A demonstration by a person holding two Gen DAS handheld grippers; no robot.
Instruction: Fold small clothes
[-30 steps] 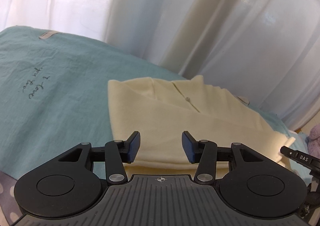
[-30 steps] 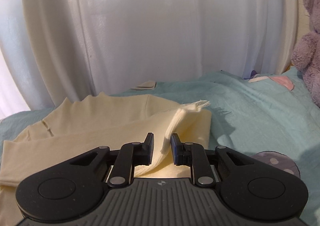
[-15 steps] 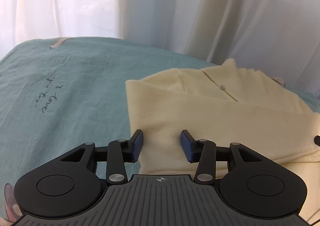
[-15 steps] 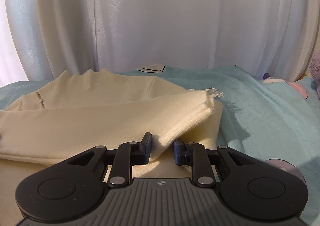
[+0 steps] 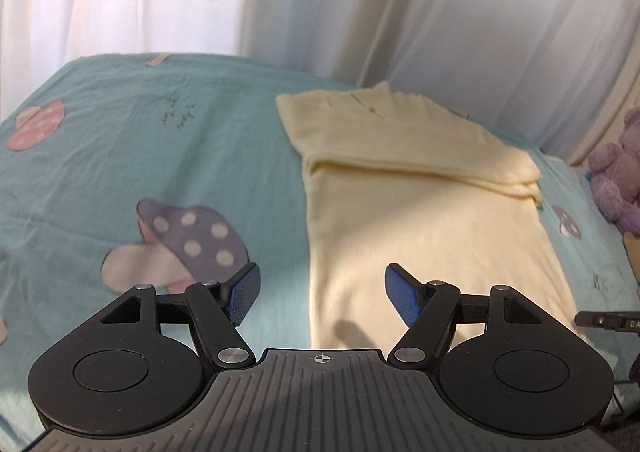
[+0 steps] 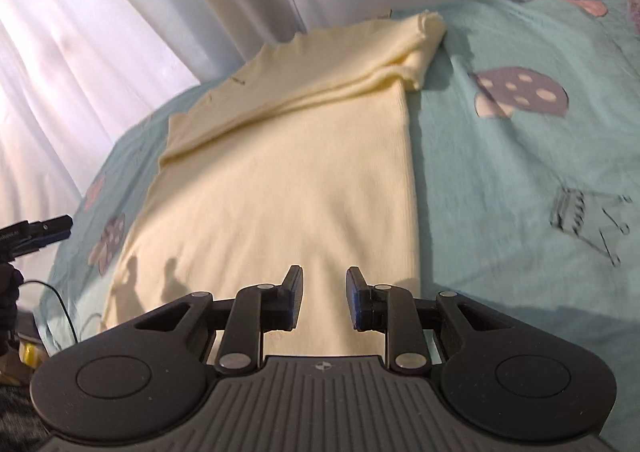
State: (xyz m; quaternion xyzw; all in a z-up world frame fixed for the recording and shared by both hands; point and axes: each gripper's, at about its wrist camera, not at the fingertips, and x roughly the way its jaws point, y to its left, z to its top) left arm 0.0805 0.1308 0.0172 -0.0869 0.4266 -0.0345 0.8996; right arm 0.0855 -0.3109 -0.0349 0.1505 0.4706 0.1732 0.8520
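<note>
White curtains (image 5: 400, 12) are hanging behind the bed, filling the upper part of both wrist views. Below them a teal bedsheet (image 5: 120, 156) printed with mushrooms is covering the bed and carrying everything else. The pale yellow garment (image 5: 420, 212) is lying flat on this sheet, right of centre in the left wrist view and centred in the right wrist view (image 6: 288, 180). Its far part is lying doubled over as a thick fold running across the cloth, and the near part is stretching smoothly toward both cameras. A purple plush toy (image 5: 620, 172) is sitting at the sheet's right edge, well apart from the garment. The left gripper (image 5: 322, 296) is hovering over the garment's near left edge; its jaws are opening wide, with nothing gripped between the blue pads. The right gripper (image 6: 323, 300) is hanging above the garment's near end with its jaws standing a small way apart, the pads pressing on no cloth. A printed purple mushroom (image 5: 192, 236) is showing just beyond the left gripper's left finger.
</note>
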